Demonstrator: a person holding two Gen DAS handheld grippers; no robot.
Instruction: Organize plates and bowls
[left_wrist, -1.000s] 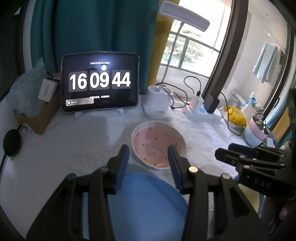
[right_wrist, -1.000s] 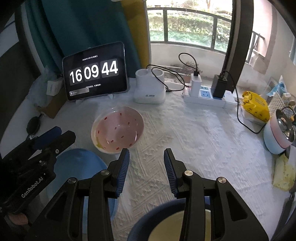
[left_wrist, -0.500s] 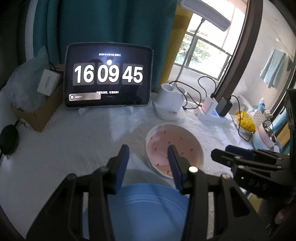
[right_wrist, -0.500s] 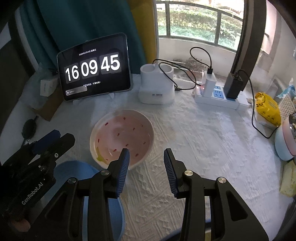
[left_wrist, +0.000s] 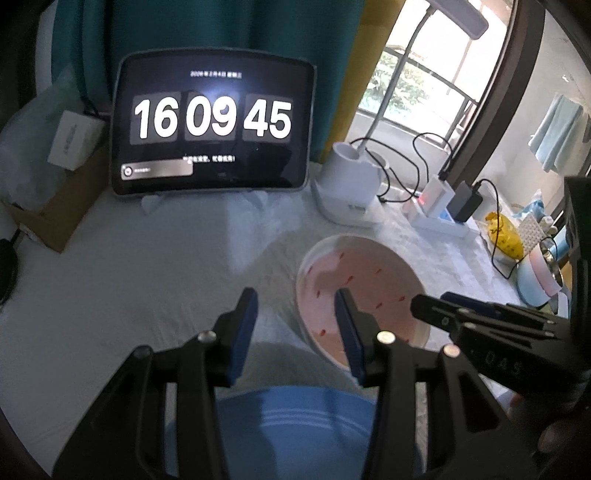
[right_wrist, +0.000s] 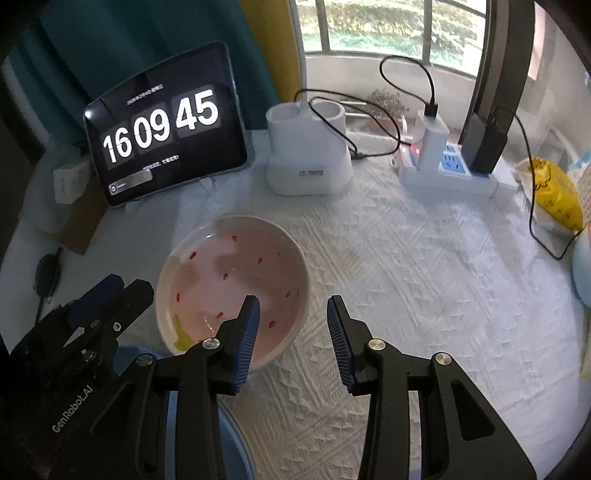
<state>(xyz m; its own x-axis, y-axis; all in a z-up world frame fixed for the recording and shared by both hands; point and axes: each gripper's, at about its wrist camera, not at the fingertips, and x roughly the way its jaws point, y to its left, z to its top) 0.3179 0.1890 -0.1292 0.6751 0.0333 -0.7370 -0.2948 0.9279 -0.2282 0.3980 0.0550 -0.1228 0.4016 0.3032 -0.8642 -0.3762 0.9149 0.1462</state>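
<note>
A pink bowl (left_wrist: 365, 284) (right_wrist: 229, 280) with small red flecks sits on the white tablecloth. A blue plate (left_wrist: 295, 424) (right_wrist: 229, 443) lies nearer me, partly hidden under both tools. My left gripper (left_wrist: 295, 314) hovers open and holds nothing, with the bowl's left rim behind its right finger. My right gripper (right_wrist: 293, 317) is also open and holds nothing; its left fingertip is over the bowl's right edge. Each gripper shows in the other's view: the right one (left_wrist: 480, 321) beside the bowl, the left one (right_wrist: 92, 314) at the bowl's left.
A tablet (left_wrist: 214, 125) (right_wrist: 162, 129) showing a clock stands at the back. A white holder (right_wrist: 308, 155), a power strip (right_wrist: 447, 166) with cables, a yellow bag (right_wrist: 554, 195) and a cardboard box (left_wrist: 48, 206) ring the cloth.
Both grippers have moved forward and down toward the pink bowl, which now looks larger and closer. The jaws kept the same gap.
</note>
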